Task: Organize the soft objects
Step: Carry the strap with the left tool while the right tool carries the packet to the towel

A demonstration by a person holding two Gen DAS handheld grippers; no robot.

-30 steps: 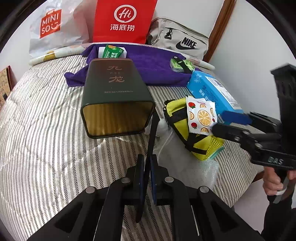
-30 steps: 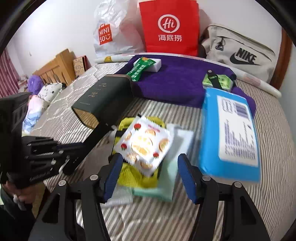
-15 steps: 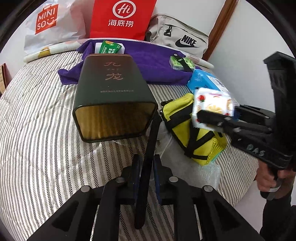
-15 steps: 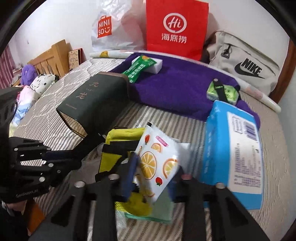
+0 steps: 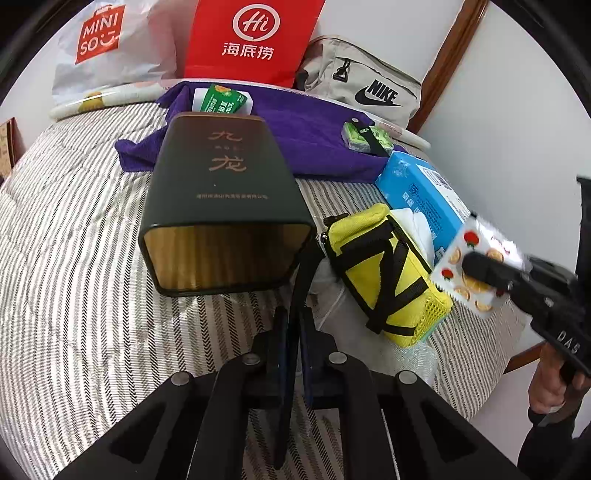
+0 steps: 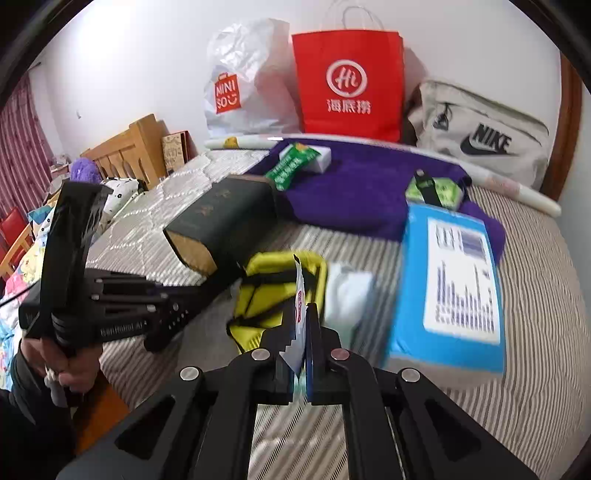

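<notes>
Packet [image 6: 298, 314] shows only its edge between clamped right tongs [image 6: 303, 332].

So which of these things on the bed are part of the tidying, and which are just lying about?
In the job: fruit-print packet, clamped in the right tool; dark box, its flap clamped in the left tool; yellow pouch; blue tissue pack; purple towel.
Probably just lying about: red paper bag; white Miniso bag; Nike bag.

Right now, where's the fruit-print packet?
Clamped in the right gripper, the fruit-print packet is lifted off the bed at the right of the left-wrist view, just right of the yellow pouch, below the blue pack.
</notes>
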